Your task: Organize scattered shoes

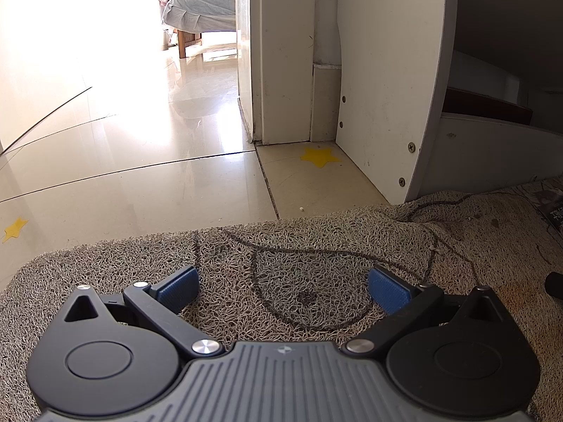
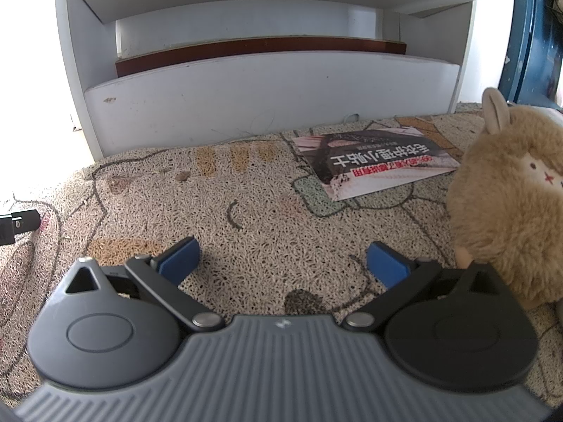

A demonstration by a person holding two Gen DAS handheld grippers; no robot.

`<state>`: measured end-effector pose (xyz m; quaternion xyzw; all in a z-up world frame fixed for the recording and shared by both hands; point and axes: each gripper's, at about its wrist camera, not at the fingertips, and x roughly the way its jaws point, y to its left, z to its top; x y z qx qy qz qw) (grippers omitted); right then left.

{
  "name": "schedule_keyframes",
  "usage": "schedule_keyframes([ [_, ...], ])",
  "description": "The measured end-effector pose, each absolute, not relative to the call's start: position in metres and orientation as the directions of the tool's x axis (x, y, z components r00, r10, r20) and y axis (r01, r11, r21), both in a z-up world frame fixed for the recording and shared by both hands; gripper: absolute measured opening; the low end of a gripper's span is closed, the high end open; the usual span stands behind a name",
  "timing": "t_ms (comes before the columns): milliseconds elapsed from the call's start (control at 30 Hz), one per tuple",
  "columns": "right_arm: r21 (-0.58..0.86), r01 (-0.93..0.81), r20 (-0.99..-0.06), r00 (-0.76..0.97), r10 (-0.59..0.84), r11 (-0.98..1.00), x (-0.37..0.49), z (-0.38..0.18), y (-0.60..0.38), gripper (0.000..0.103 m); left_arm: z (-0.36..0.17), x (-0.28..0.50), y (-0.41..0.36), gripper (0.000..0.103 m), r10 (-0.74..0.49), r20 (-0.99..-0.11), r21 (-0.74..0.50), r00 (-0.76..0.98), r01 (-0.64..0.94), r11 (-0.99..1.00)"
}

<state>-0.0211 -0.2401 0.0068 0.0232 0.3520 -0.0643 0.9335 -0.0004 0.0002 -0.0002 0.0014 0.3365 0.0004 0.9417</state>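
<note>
**Shoes: none in either view; both tongs spread and empty over the mat**

Shoes do not appear in the left wrist picture or the right wrist picture, so their direction from the tongs, their long axis, and the nearer hand cannot be settled from this moment.

Left gripper (image 1: pixel 283 286): fingers spread wide, nothing between them, low over the woven mat (image 1: pixel 316 246) in the lower half of the frame. Ahead lie glossy floor tiles with a yellow star sticker (image 1: pixel 319 156) at centre, and the side panel of the white shoe rack (image 1: pixel 387 88) at upper right.

Right gripper (image 2: pixel 283 260): fingers likewise spread, holding nothing. It faces the rack's open front, which fills the top of the frame; the sloped shelves (image 2: pixel 271 81) visible there hold no shoes. On the mat lie a printed booklet (image 2: pixel 376 163) at centre right and a plush toy (image 2: pixel 510 193) at the right edge, touching the gripper's right housing.

Judgement: the scene fits either shoes lying outside both views or shoes already stowed out of sight. The pictures do not decide which.
</note>
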Motion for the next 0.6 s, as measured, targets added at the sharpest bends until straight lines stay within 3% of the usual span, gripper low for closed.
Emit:
schedule_keyframes([
  [433, -0.002, 0.136, -0.660, 0.744, -0.104, 0.991, -0.022, 0.000, -0.246, 0.103, 0.002, 0.000, 0.001, 0.103, -0.009, -0.642, 0.007, 0.767, 0.017, 1.000],
  [600, -0.002, 0.136, -0.660, 0.744, -0.104, 0.991, -0.019, 0.000, -0.242, 0.103, 0.010, 0.001, -0.002, 0.103, -0.007, -0.686, 0.011, 0.728, 0.020, 1.000],
])
